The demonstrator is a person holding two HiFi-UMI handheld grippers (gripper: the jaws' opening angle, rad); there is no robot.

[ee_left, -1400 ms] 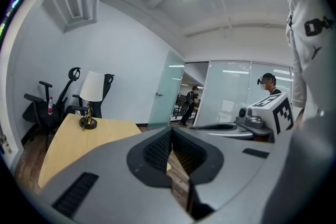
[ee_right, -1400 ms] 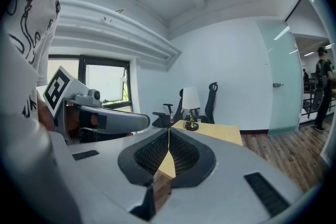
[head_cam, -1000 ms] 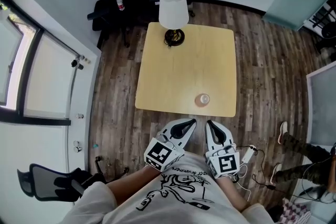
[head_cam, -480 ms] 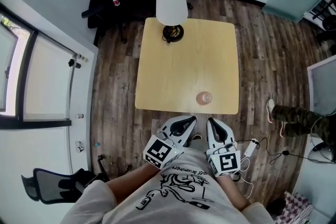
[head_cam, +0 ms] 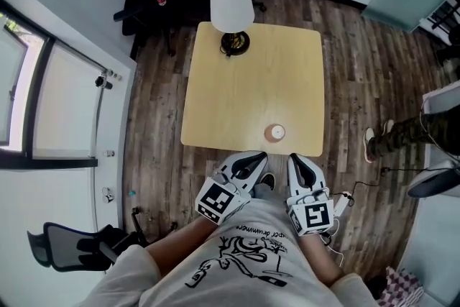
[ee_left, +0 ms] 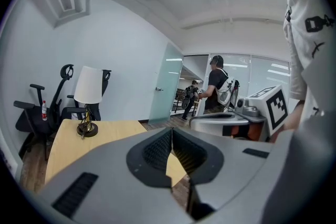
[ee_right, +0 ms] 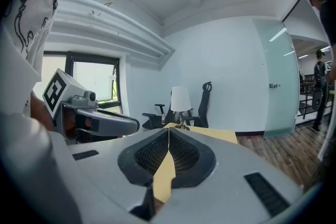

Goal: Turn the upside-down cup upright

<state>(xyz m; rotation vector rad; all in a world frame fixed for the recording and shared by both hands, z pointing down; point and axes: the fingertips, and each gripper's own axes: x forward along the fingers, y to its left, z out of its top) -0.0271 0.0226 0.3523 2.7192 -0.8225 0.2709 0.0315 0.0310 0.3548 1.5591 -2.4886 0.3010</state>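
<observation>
Wood floor (head_cam: 154,154) surrounds the table (head_cam: 251,83). I see the cup (head_cam: 274,132) near its near edge, right of centre, and a lamp (head_cam: 231,3) at the far edge. My left gripper (head_cam: 259,157) and right gripper (head_cam: 294,159) hover just short of the table, jaws pressed together, empty.

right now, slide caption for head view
Left gripper and right gripper, both shut, by the table; cup near them, lamp far back
</observation>
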